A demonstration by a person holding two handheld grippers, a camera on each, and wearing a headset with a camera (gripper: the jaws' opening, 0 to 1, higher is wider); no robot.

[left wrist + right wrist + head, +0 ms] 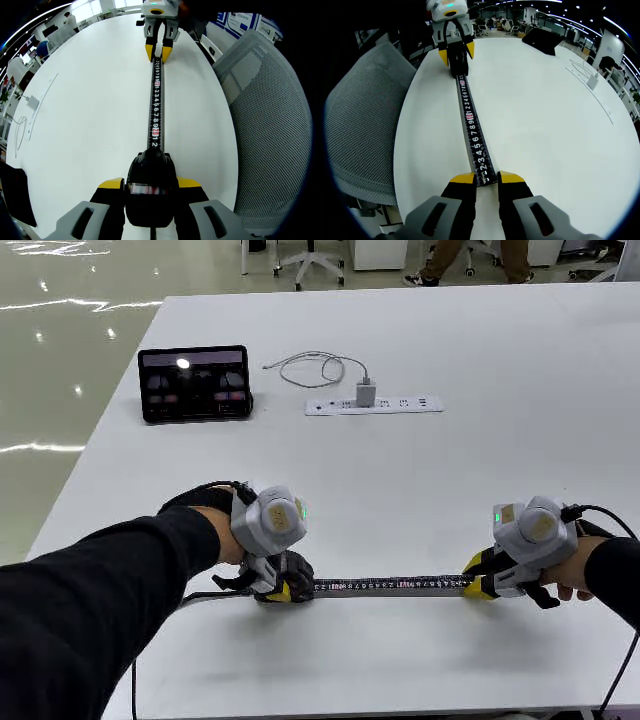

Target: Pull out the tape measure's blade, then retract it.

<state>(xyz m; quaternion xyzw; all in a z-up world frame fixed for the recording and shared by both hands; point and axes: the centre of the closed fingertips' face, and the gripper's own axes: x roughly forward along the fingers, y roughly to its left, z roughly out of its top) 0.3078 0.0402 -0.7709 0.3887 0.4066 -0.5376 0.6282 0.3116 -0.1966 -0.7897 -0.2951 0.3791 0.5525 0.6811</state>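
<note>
Along the near edge of the white desk, the work sits between the task's two halves. Blade lies flat on the surface, numbers up, spanning from one hand-held gripper to the other; the pull-out looks done or nearly so. Black tape measure sits at the left end, clamped across its sides by the left hand-held gripper, jaws spread to the case's width. Right hand-held gripper is narrow, its yellow tips pinching the blade's free end by its edges. Next, by my reckoning: hold the case steady and walk the right end back toward it, guiding the tip so the spring feeds in without snapping.
</note>
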